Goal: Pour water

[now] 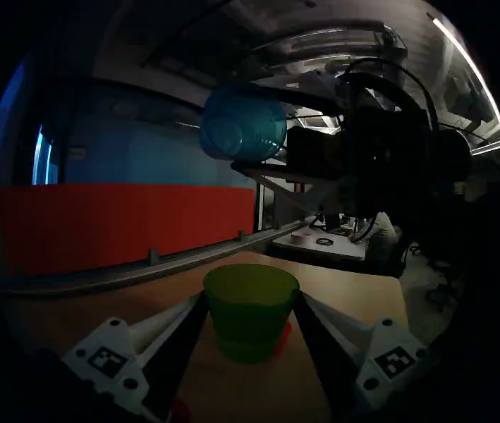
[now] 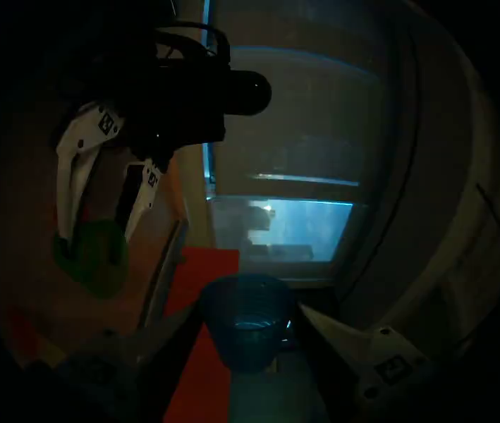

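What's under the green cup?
Beneath the green cup: the wooden table, and something red peeking out at its base. It is mostly covered, so unidentifiable.

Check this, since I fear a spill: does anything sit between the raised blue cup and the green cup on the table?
Nothing visible does. In the left gripper view the tipped blue cup hangs above the green cup, whose mouth is open, with only air between them.

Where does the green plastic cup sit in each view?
Left gripper view: green plastic cup bottom centre, between the left gripper fingers.
Right gripper view: far left, mid-height, in that same gripper farther off.
Shared landmark: the translucent blue plastic cup.
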`<move>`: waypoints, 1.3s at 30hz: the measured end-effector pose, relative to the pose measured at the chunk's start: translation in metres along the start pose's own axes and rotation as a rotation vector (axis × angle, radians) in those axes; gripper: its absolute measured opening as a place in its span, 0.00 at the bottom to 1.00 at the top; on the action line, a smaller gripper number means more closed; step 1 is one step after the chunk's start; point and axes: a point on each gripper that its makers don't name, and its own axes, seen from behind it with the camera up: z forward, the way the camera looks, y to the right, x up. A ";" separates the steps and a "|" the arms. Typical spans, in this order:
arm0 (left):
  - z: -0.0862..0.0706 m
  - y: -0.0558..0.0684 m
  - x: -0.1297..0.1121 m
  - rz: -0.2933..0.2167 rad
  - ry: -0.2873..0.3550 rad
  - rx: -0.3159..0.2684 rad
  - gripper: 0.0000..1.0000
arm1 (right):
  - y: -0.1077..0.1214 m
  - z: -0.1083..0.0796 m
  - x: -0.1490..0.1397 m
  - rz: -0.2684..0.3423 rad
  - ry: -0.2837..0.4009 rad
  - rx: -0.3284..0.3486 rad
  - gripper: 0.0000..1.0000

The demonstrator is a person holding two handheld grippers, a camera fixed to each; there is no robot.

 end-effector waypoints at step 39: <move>-0.005 -0.003 0.014 0.022 0.003 0.023 0.85 | -0.043 -0.017 -0.046 1.261 -0.009 -0.065 0.90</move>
